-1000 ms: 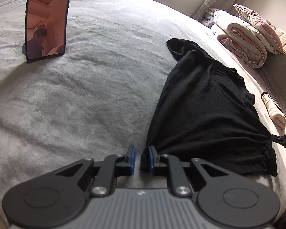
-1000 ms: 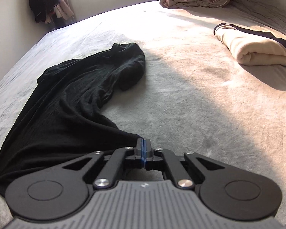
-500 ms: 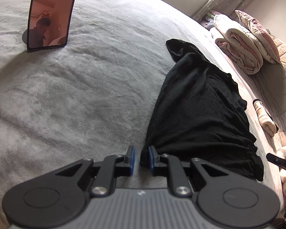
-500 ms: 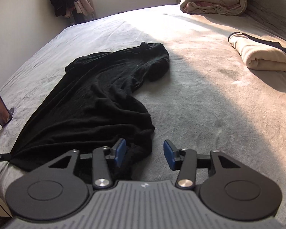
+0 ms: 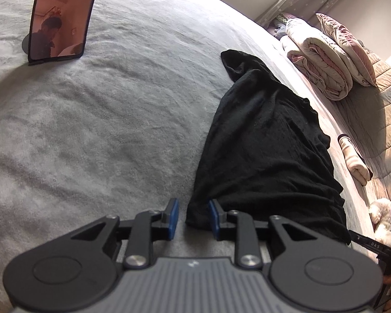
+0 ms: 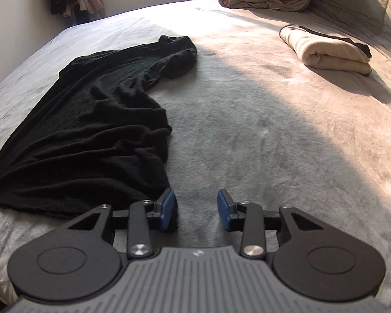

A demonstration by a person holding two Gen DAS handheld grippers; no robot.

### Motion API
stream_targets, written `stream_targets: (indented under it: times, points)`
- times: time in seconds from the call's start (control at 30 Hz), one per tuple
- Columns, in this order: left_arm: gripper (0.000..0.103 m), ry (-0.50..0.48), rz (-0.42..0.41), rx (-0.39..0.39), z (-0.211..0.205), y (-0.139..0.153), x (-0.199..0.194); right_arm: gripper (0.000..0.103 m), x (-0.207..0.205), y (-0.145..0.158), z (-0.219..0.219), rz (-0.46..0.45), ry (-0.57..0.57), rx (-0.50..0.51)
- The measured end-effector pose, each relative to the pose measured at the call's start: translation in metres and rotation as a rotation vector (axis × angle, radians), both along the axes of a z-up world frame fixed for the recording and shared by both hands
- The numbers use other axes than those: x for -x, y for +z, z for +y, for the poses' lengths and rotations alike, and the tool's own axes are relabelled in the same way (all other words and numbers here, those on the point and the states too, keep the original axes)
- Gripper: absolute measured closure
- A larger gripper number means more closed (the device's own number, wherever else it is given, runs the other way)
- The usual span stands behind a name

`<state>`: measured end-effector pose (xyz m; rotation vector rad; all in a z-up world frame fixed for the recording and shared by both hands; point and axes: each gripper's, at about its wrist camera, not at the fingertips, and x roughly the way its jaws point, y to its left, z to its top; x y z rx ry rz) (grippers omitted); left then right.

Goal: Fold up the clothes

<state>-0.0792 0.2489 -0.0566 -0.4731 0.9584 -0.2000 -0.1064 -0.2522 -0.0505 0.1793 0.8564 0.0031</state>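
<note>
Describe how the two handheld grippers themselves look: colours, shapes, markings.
Both look identical. The left gripper and right gripper each have a ribbed grey body bearing a small white logo, two round black discs, black angular linkage arms with silver pivot bolts, and blue pads on the fingertips. No cables or sleeves show.

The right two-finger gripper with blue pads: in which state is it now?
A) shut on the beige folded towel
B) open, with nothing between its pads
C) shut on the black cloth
B: the right gripper stands open over the grey bedspread, and the black knit garment lies beside its left pad.
</note>
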Motion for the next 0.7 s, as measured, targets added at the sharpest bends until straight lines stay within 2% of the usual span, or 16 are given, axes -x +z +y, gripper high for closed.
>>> stream_targets:
  times: [0.1,0.17,0.4,0.47,0.5,0.53,0.57,0.63,0.7]
  points:
    - [0.077,-0.002,0.008,0.005,0.001,0.000,-0.002,0.071,0.008,0.003,-0.013,0.009,-0.029,-0.049]
    - [0.077,-0.002,0.010,0.006,0.001,0.000,-0.002,0.067,0.012,0.006,-0.013,0.008,-0.023,-0.071]
    - [0.079,-0.015,0.021,0.039,0.003,-0.002,-0.005,0.062,0.007,0.004,0.000,0.003,0.007,-0.278]
    - [0.080,-0.039,0.016,0.031,-0.001,-0.003,-0.006,0.062,0.001,-0.002,0.006,0.016,0.003,-0.301]
    - [0.081,-0.054,0.012,0.023,-0.005,-0.003,-0.006,0.064,-0.001,-0.005,0.008,0.020,0.001,-0.301]
    - [0.091,-0.066,0.009,0.014,-0.009,-0.004,-0.006,0.083,-0.002,-0.007,0.010,0.022,-0.001,-0.294]
    - [0.098,-0.072,0.015,0.016,-0.012,-0.005,-0.005,0.096,-0.002,-0.007,0.010,0.028,-0.001,-0.298]
    - [0.099,-0.088,0.033,0.044,-0.019,-0.004,-0.006,0.097,0.003,-0.004,0.001,0.030,-0.018,-0.343]
    - [0.099,-0.113,0.030,0.017,-0.028,0.003,-0.006,0.097,0.009,0.005,-0.009,0.016,-0.033,-0.360]
